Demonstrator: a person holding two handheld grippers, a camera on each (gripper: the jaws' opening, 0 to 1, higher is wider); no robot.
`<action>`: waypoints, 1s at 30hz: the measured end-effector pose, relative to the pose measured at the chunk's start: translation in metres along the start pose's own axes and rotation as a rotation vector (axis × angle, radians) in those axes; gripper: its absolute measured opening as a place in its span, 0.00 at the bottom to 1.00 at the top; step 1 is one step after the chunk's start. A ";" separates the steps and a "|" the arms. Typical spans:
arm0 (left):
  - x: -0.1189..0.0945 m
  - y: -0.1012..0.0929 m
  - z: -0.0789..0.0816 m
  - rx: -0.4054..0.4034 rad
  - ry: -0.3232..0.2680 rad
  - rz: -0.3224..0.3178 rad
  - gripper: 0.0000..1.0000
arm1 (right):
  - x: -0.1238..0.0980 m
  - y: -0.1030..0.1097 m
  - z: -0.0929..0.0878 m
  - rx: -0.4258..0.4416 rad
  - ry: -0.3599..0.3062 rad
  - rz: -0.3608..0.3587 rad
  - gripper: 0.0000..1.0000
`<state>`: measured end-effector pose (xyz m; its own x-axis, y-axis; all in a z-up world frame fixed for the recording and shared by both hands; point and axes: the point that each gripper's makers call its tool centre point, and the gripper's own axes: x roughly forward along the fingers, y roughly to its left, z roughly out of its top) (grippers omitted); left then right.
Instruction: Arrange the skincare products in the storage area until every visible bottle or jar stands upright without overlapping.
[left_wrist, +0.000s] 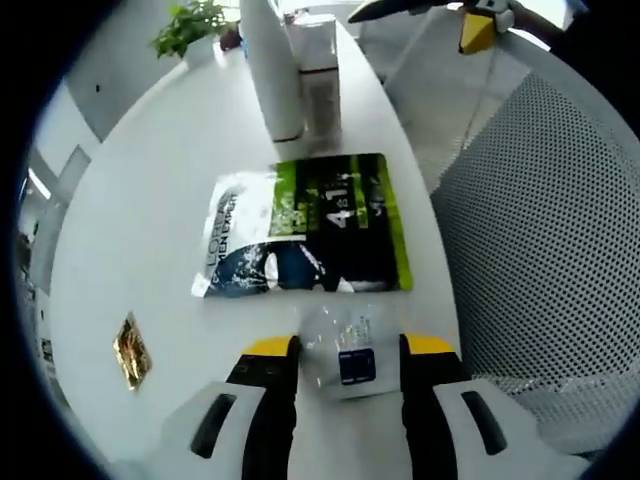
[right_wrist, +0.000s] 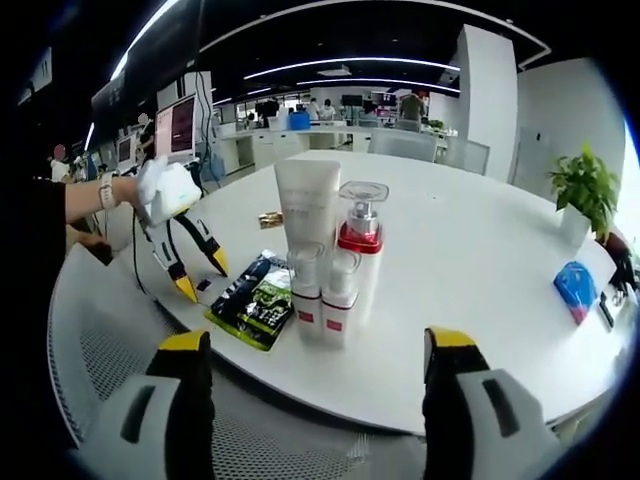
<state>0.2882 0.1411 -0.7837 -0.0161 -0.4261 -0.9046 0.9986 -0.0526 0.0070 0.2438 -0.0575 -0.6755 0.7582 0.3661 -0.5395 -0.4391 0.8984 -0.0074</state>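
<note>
Potted plant (right_wrist: 585, 190), mesh chair (left_wrist: 560, 230), blue packet (right_wrist: 577, 288) near table edge.

The table (left_wrist: 150, 200) is smooth, white and faintly glossy. On it, the green-and-black sachet (left_wrist: 305, 225) is shiny printed foil or plastic film, and just beside that, a small clear packet (left_wrist: 348, 352) of crinkled transparent film. Left of the sachet lies a glinting gold foil wrapper (left_wrist: 131, 349). Beyond it, the white tube (right_wrist: 306, 205) looks matt plastic; the pump bottle (right_wrist: 360, 235) has a clear glossy cap. The chair (left_wrist: 550, 220) is perforated grey mesh.
</note>
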 end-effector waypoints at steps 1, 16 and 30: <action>0.000 0.002 0.001 0.015 -0.009 0.007 0.40 | 0.000 0.000 0.000 0.000 -0.001 -0.001 0.88; 0.000 0.011 -0.001 -0.045 -0.015 0.042 0.56 | 0.000 -0.001 0.000 -0.005 -0.002 -0.011 0.88; -0.026 0.009 -0.003 -0.289 -0.145 0.164 0.73 | -0.002 0.002 -0.001 -0.015 0.014 0.009 0.92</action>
<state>0.2977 0.1543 -0.7612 0.1597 -0.5324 -0.8313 0.9611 0.2760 0.0079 0.2407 -0.0570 -0.6756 0.7474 0.3709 -0.5512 -0.4532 0.8913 -0.0147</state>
